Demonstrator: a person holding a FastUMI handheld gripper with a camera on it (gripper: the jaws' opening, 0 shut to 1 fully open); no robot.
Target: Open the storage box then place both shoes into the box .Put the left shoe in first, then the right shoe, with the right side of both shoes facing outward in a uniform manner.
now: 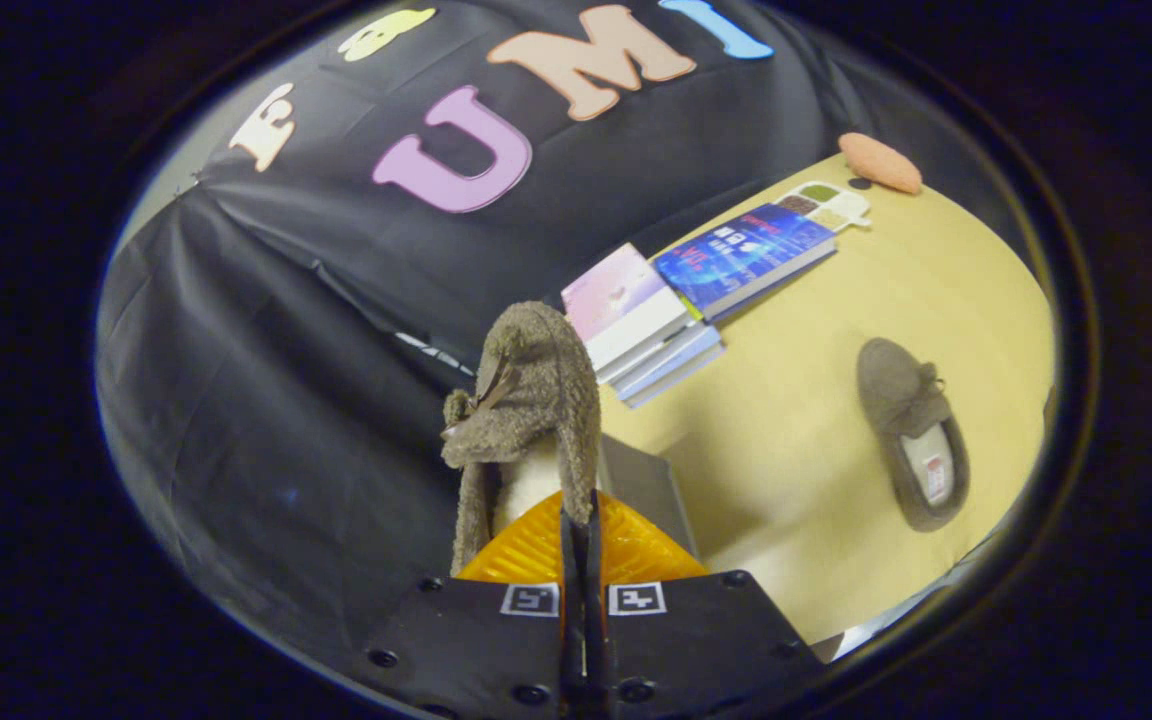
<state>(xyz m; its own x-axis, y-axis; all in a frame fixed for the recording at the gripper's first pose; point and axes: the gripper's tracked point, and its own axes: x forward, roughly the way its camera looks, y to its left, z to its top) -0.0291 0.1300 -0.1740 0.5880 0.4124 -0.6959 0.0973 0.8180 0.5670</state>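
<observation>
The gripper (581, 520) has its two fingers pressed close together, pinching the rim of a fuzzy grey-brown slipper (526, 400). This slipper stands out from the fingertips, its toe pointing away from the camera, with a small bow (484, 395) on top and pale lining (526, 485) showing at the opening near the fingers. It hangs lifted in front of the black cloth booth wall (266, 380), clear of the table.

Just to the right of the held slipper, partly hidden behind the fingers, is a grey flat-sided object (648, 490) on the table; it may be the storage box, but too little shows to tell, or to say whether it is open.

The second matching slipper (911, 430) lies on the yellow wooden table (796, 470), well to the right of the gripper, sole down, opening facing up.

Farther away, against the cloth wall, sits a stack of books (651, 335), the top one pinkish, and a blue-covered book (744, 255) beside it on the right. Beyond these are a small tray with coloured compartments (826, 203) and an orange oval sponge-like object (880, 162).
</observation>
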